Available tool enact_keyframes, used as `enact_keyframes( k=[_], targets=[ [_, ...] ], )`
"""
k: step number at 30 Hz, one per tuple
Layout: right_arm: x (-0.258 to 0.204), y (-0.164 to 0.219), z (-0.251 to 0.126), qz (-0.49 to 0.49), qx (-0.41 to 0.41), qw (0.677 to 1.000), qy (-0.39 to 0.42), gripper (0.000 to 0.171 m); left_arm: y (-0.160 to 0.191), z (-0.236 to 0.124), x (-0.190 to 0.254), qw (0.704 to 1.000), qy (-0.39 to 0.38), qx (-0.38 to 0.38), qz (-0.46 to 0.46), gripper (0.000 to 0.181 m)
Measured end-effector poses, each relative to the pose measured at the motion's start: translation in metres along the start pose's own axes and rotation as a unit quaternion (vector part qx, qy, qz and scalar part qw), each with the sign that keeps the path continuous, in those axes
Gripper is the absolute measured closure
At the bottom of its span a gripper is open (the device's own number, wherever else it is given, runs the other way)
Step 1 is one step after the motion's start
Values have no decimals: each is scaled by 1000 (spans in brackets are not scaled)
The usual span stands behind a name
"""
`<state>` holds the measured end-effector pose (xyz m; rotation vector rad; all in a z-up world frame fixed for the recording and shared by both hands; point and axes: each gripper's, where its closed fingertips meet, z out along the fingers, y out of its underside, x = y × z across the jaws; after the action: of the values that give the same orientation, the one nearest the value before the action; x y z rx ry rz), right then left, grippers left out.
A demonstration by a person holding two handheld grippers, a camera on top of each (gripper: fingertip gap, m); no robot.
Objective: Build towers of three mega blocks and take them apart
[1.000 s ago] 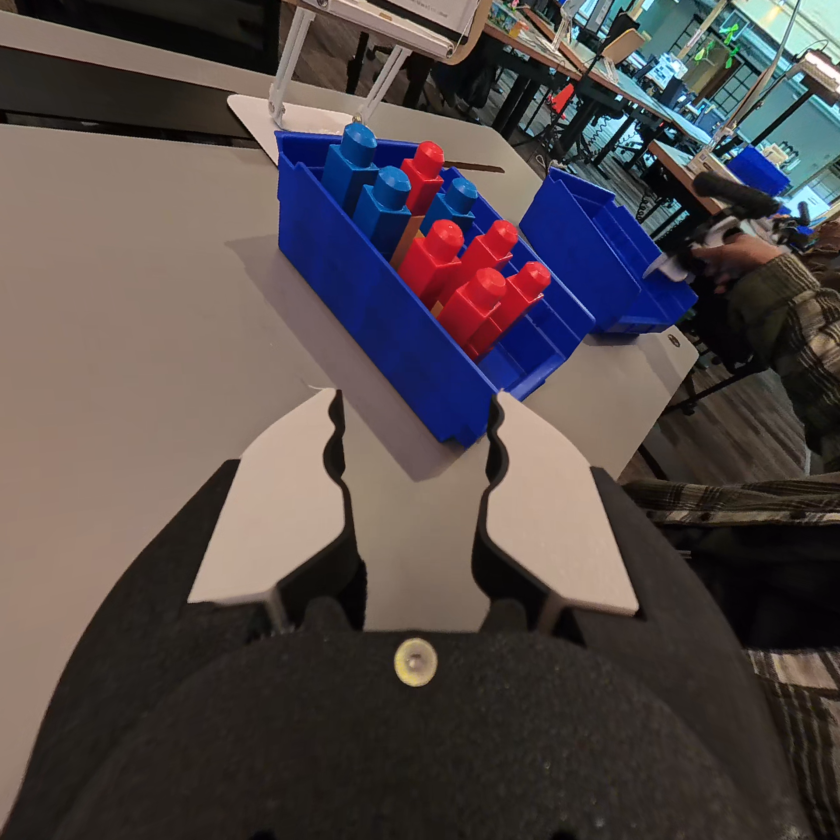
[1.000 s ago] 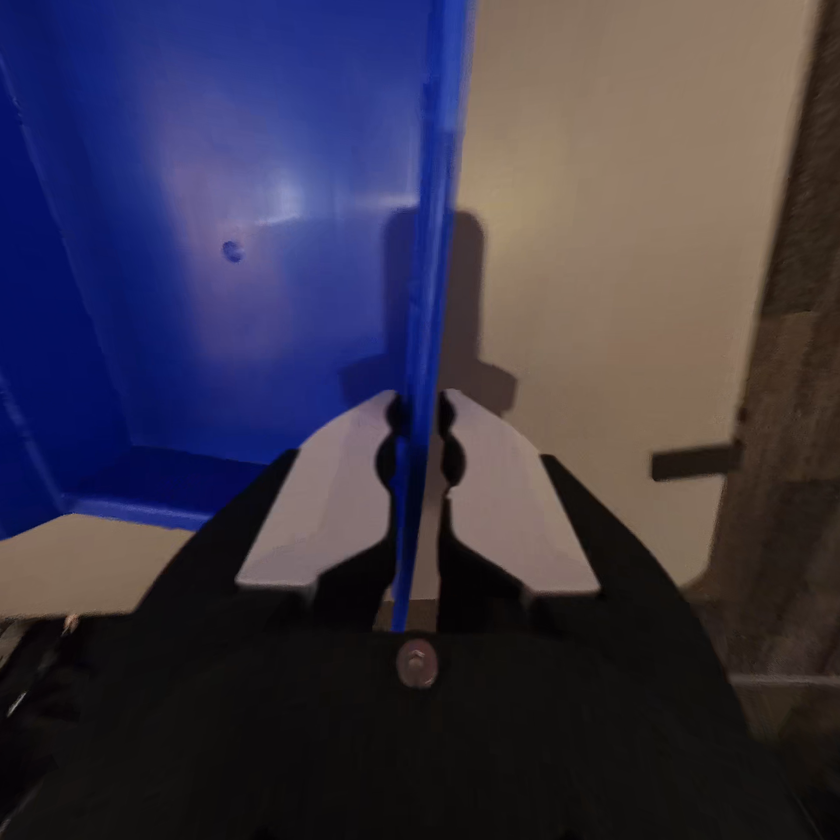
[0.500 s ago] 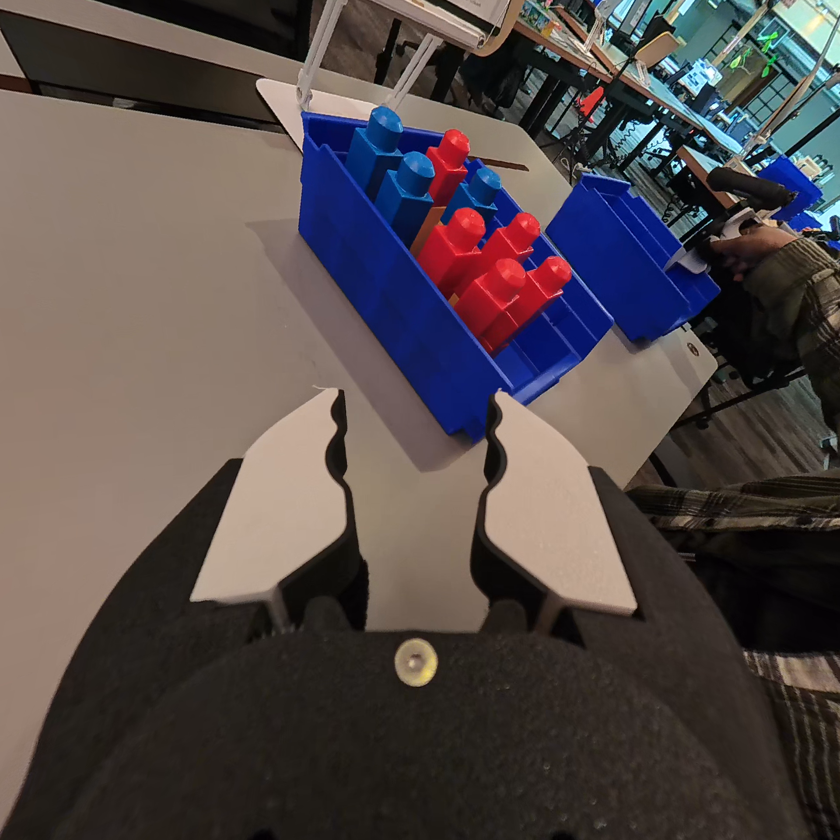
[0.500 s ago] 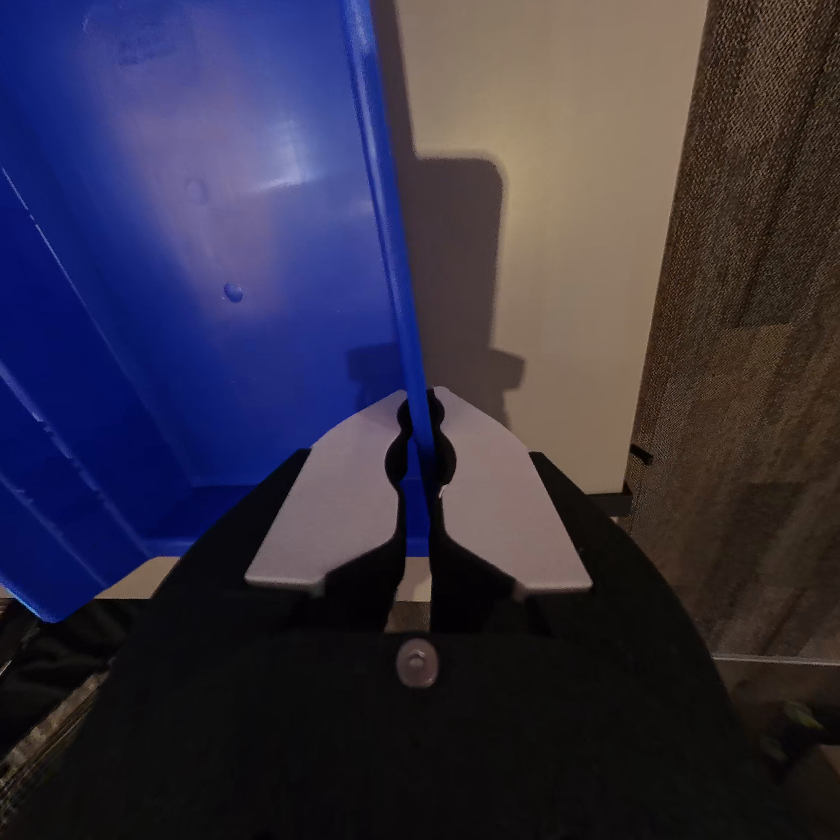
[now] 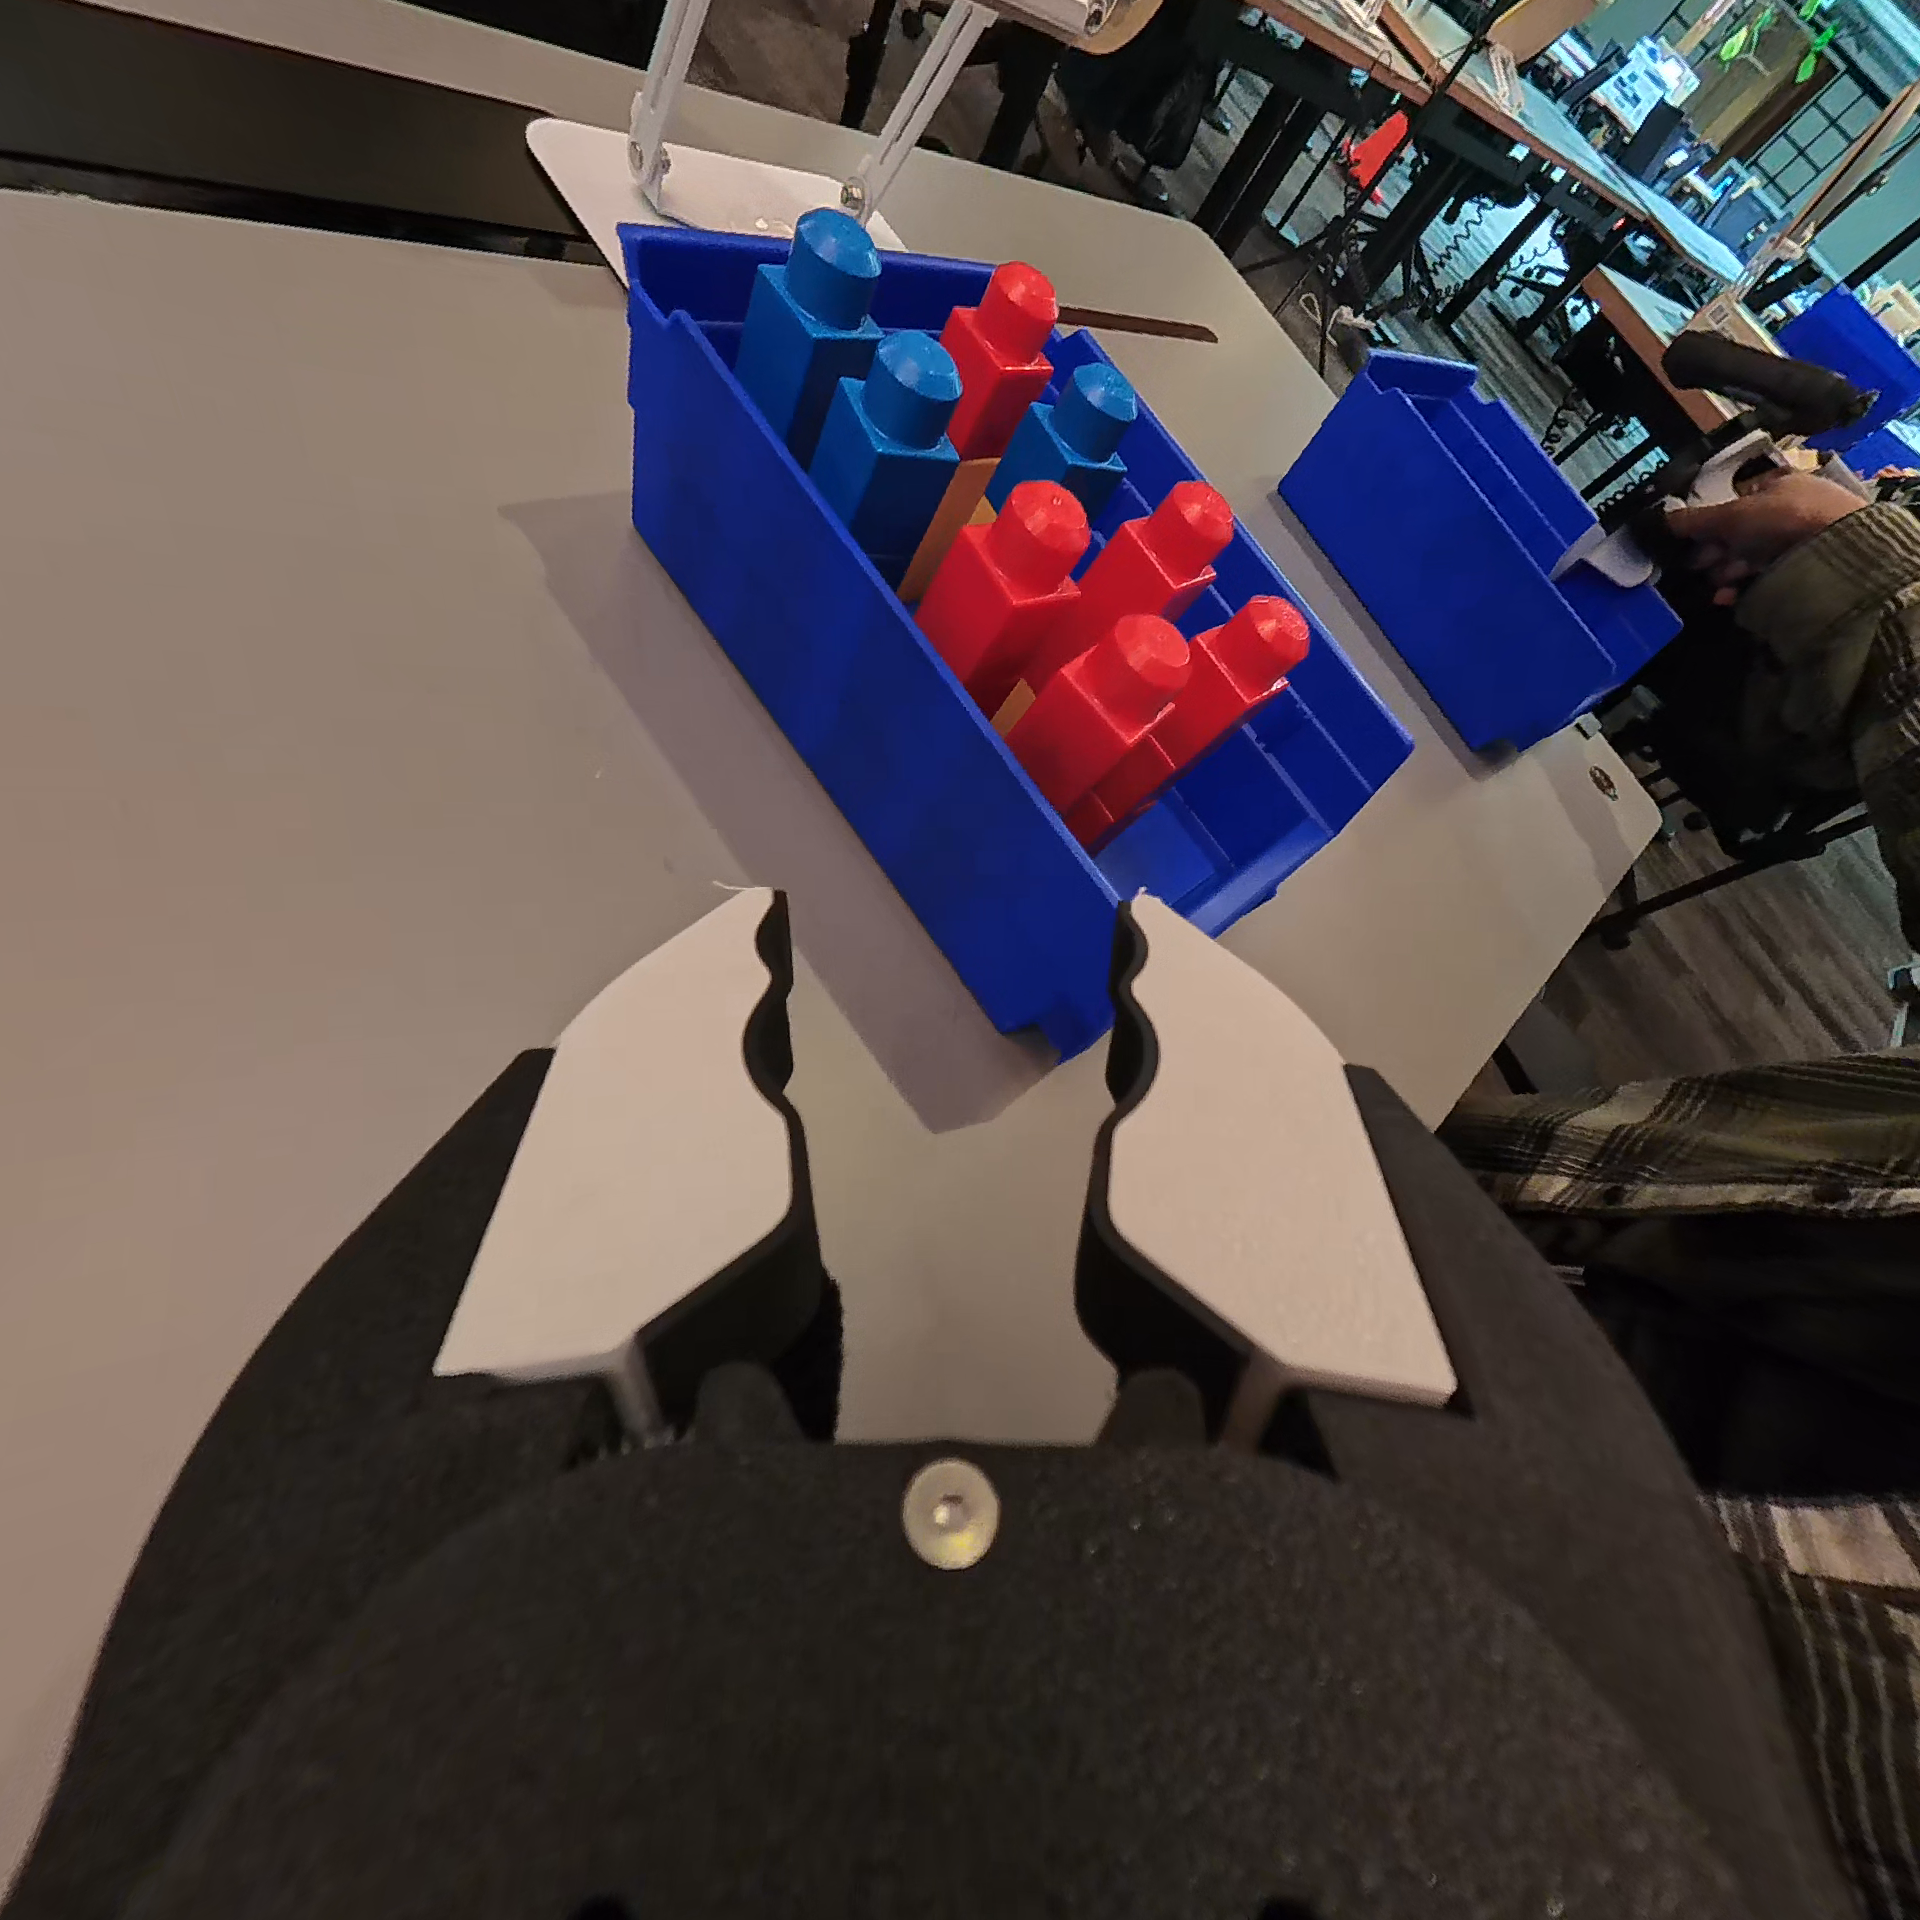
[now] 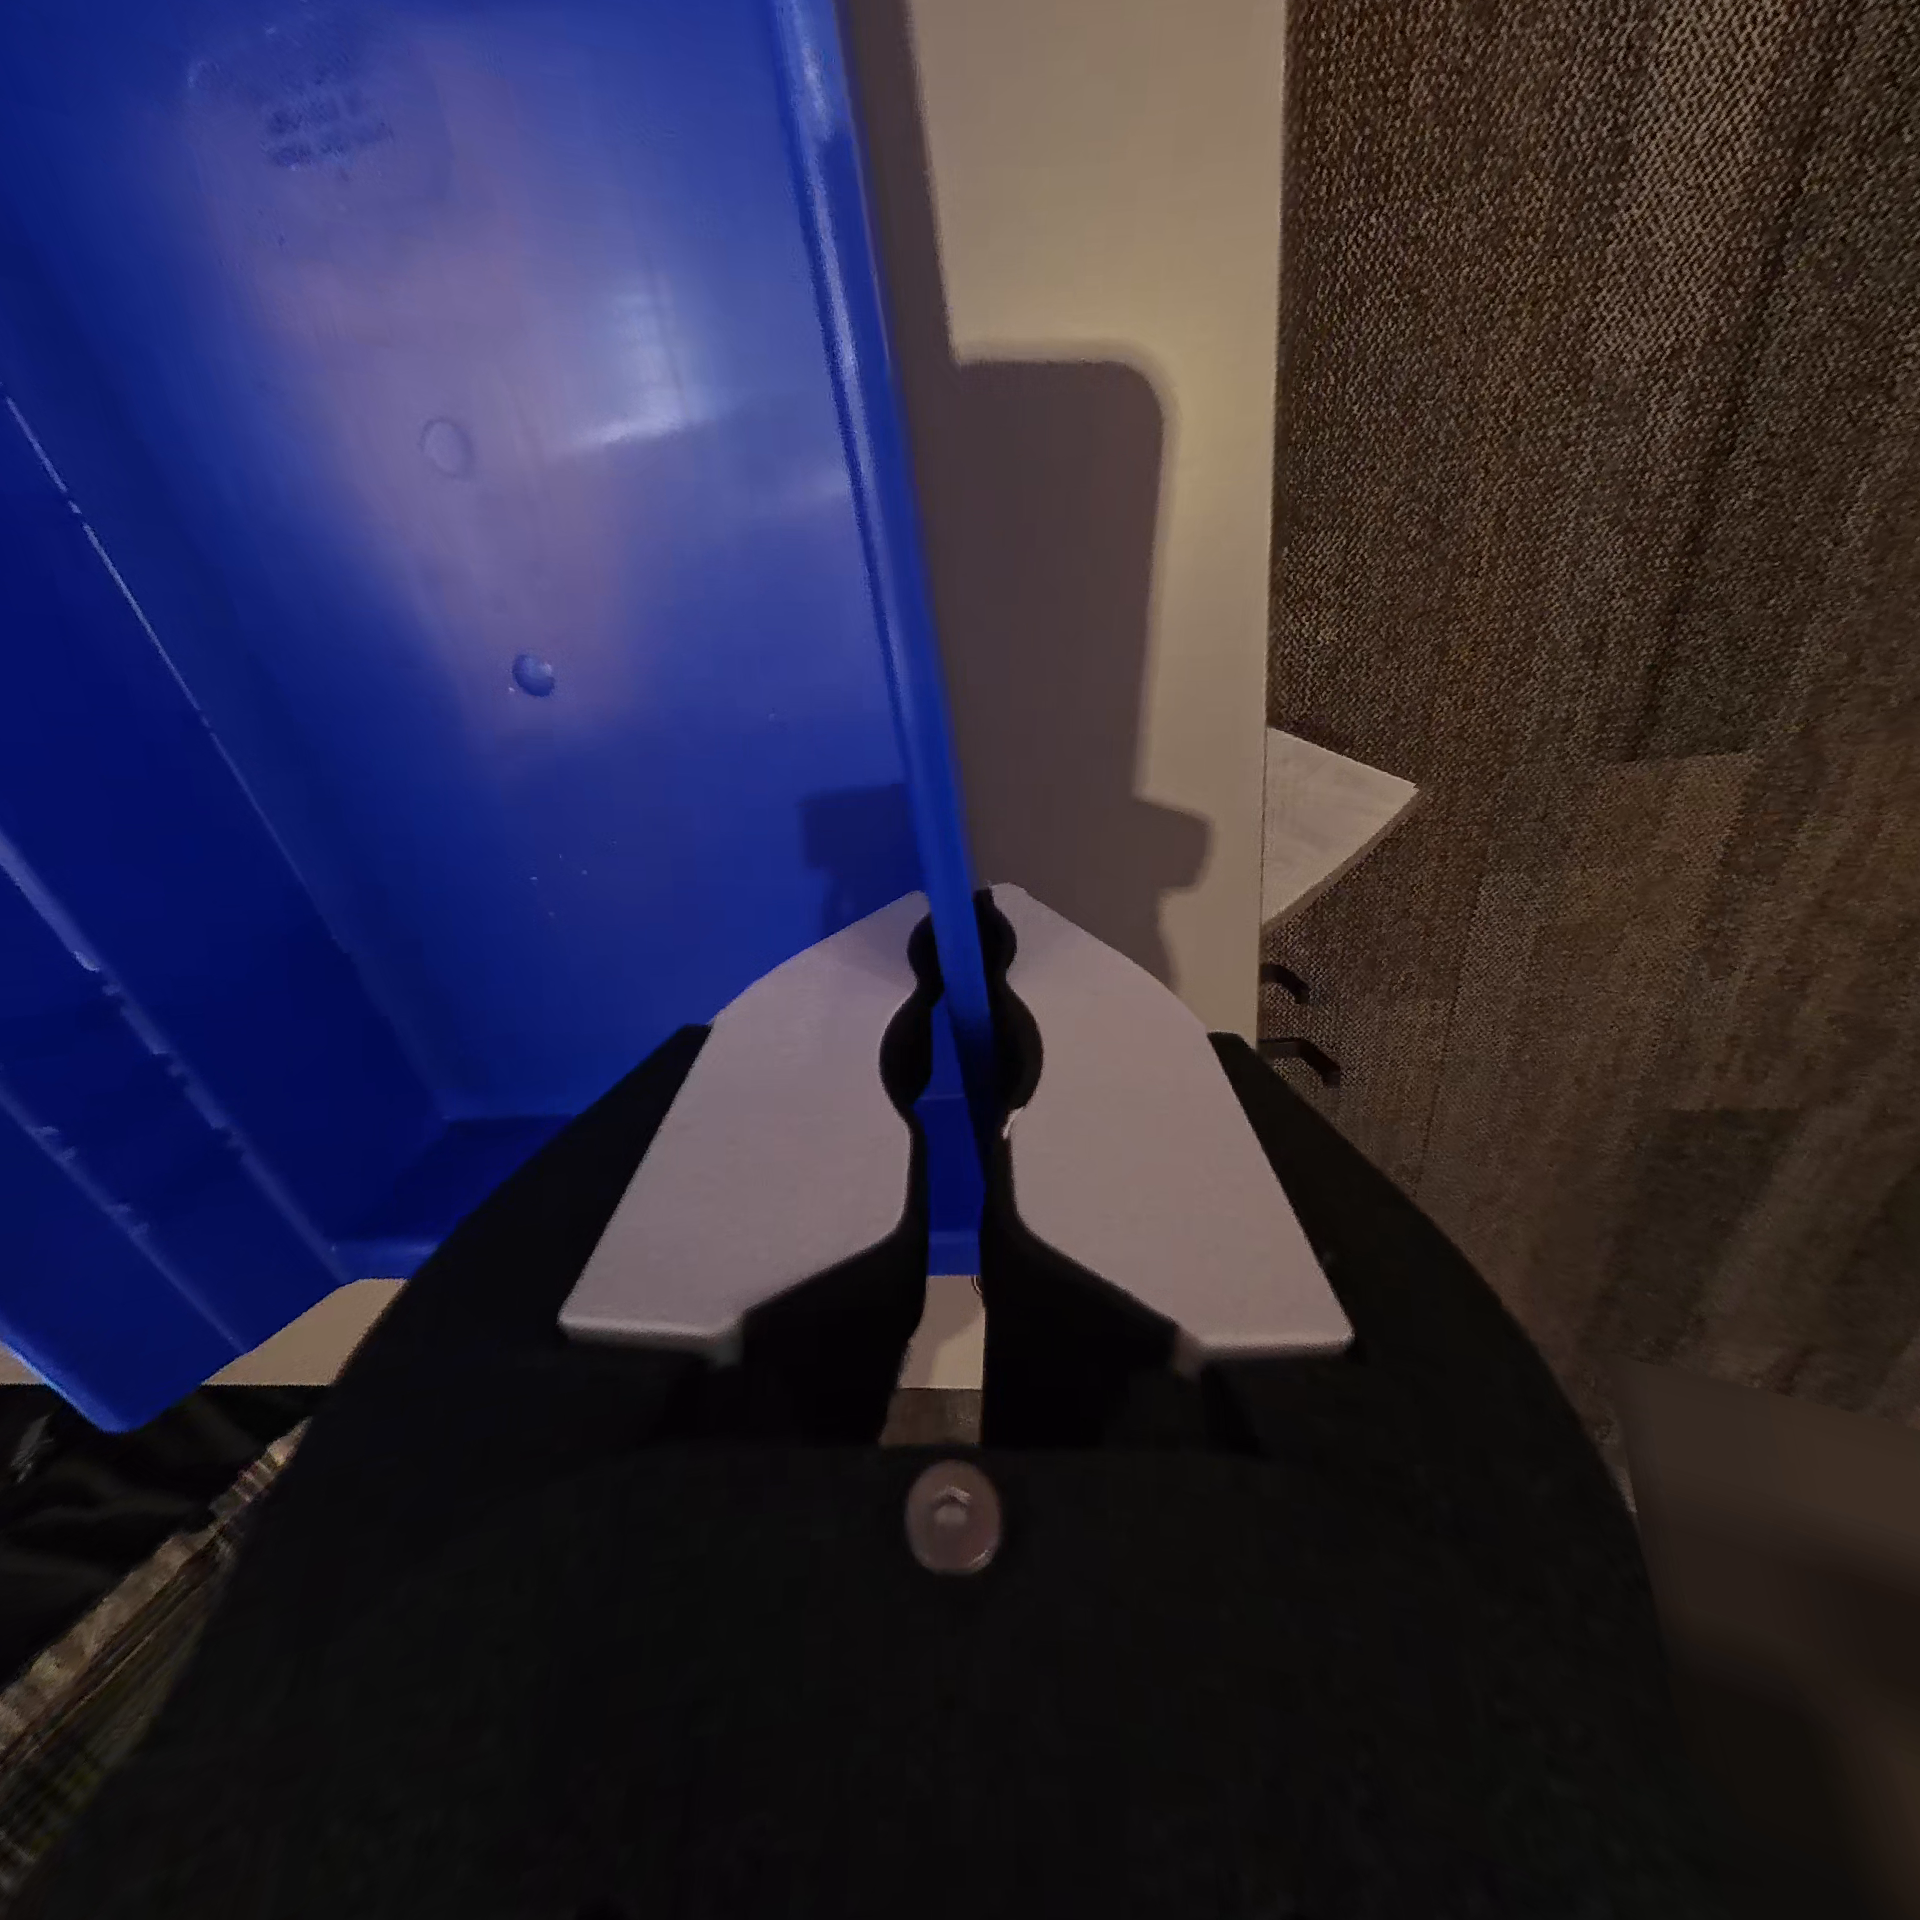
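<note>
1. Left claw (image 5: 945,935) wide apart, empty, above grey surface (image 5: 312,675).
2. Red & blue blocks (image 5: 1049,582) upright in blue bin (image 5: 831,665) ahead.
3. Right claw (image 6: 961,935) clamps wall of empty bin (image 6: 468,571).

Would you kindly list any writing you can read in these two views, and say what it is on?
Empty blue bin: raised moulded lettering on its floor, too blurred to read.
Background screens and signs: too small to read.
Mega blocks and filled bin: no writing visible.
</note>
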<state>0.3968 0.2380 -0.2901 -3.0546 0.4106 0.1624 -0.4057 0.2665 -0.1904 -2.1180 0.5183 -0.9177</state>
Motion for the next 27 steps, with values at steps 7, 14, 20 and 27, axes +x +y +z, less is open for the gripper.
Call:
enact_keyframes(
  k=[7, 14, 20, 27],
  targets=[
    [3, -3, -1, -12, -1, 1000, -1, 166, -3, 11, 10, 1000, 10, -8, -2, 122],
    [-30, -5, -58, -40, 108, 993, 5, 84, -35, 44, 21, 999, 9, -36, 7, 108],
    [-115, 55, -99, -76, 199, 976, -40, 82, -53, 82, -6, 993, -62, -97, 0, 98],
    [-171, 125, -88, -125, 244, 959, -67, 85, -26, 106, -24, 980, -122, -149, -56, 96]
  ],
)
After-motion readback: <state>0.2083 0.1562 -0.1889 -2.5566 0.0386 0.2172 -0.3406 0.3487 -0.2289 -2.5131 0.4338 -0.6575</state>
